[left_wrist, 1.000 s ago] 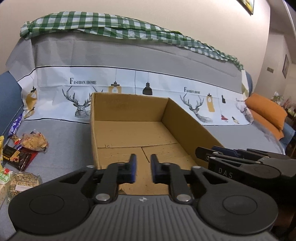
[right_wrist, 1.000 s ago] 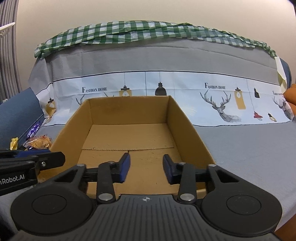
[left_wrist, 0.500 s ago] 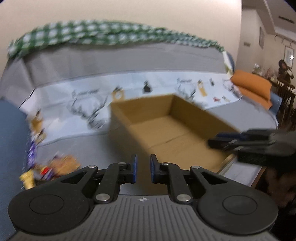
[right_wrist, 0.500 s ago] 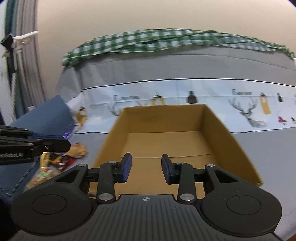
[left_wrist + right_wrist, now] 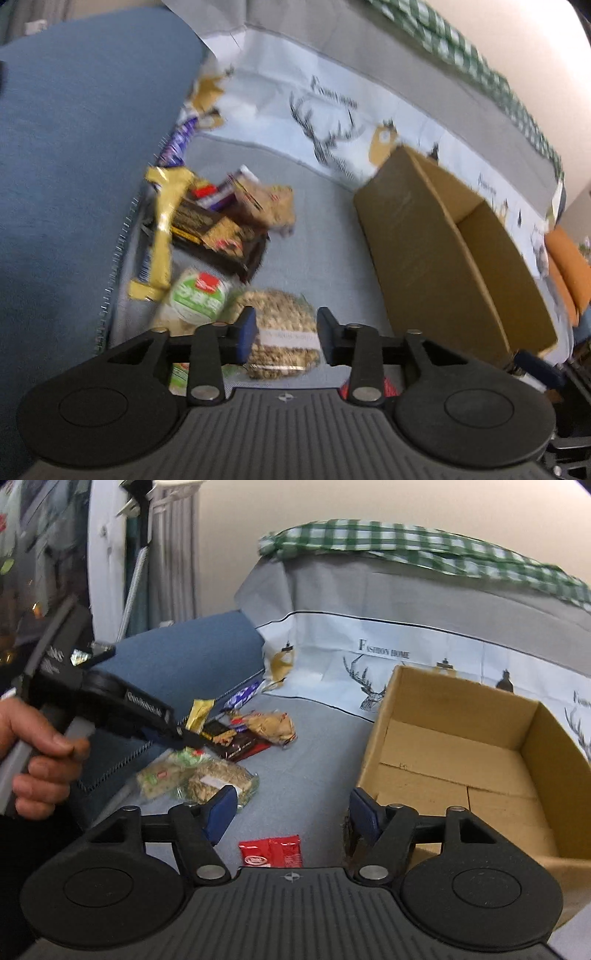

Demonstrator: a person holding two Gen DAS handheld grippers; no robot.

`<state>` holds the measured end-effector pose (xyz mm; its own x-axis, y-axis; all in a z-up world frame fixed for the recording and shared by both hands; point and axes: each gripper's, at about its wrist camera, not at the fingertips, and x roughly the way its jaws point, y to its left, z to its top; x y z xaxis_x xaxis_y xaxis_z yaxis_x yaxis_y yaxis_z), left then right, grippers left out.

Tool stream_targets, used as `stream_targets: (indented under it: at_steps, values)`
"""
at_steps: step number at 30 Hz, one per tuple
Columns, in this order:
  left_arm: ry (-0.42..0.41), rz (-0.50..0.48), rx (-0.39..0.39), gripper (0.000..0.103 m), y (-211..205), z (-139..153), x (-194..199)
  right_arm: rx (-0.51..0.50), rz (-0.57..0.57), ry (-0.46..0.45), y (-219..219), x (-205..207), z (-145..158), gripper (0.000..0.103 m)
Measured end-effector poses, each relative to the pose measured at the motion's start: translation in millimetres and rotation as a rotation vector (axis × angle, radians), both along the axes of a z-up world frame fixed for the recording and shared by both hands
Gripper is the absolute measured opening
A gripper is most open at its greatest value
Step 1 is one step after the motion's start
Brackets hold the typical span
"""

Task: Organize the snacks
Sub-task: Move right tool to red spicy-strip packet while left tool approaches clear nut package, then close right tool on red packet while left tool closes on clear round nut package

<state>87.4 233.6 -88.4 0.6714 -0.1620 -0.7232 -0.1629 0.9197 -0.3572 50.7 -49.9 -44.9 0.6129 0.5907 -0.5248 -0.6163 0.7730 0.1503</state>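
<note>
A pile of snack packets lies on the grey sofa seat left of an empty cardboard box [image 5: 439,240] [image 5: 461,753]. My left gripper [image 5: 284,334] is open and empty, hovering over a clear packet of oat biscuits [image 5: 280,332] [image 5: 218,779] beside a green-and-red labelled packet [image 5: 195,299]. Behind them lie a yellow wrapper [image 5: 166,221], a dark chocolate box [image 5: 218,232] and a tan cracker bag [image 5: 277,206] [image 5: 273,725]. My right gripper [image 5: 291,814] is open and empty above a red packet [image 5: 271,851]. The left gripper [image 5: 184,738] also shows in the right wrist view.
A blue cushion [image 5: 74,147] [image 5: 192,661] borders the snacks on the left. The sofa back carries a deer-print cover [image 5: 369,664] and a green checked cloth [image 5: 406,546]. An orange cushion [image 5: 569,258] lies far right. A purple wrapper [image 5: 177,144] is wedged by the cushion.
Both grippers swung left from the box toward the snack pile and opened wider. The left gripper now tilts down over the snacks.
</note>
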Motion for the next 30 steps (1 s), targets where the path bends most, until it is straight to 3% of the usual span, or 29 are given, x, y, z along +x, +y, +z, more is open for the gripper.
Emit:
stream_targets:
  at_steps: [2, 5, 9, 16, 22, 26, 27, 30]
  values:
    - [0.038, -0.018, 0.035, 0.061, -5, -4, 10, 0.013, 0.006, -0.048, -1, -7, 0, 0.063]
    - [0.077, -0.017, 0.094, 0.076, -20, -12, 19, 0.009, 0.070, -0.116, -3, -22, 0, 0.063]
    - [0.149, -0.027, 0.148, 0.085, -34, -23, 33, -0.072, 0.200, -0.063, 12, -31, -22, 0.063]
    - [0.249, -0.067, 0.284, 0.090, -56, -42, 54, -0.259, 0.180, 0.115, 34, -10, -64, 0.063]
    - [0.272, -0.065, 0.348, 0.095, -65, -54, 63, -0.312, 0.136, 0.234, 42, 0, -82, 0.063]
    - [0.264, -0.058, 0.360, 0.092, -66, -53, 64, -0.267, 0.108, 0.312, 40, 9, -88, 0.062]
    - [0.260, -0.052, 0.355, 0.088, -65, -52, 63, -0.258, 0.101, 0.321, 39, 10, -88, 0.054]
    - [0.241, -0.044, 0.320, 0.085, -59, -47, 58, -0.231, 0.102, 0.321, 39, 8, -85, 0.045]
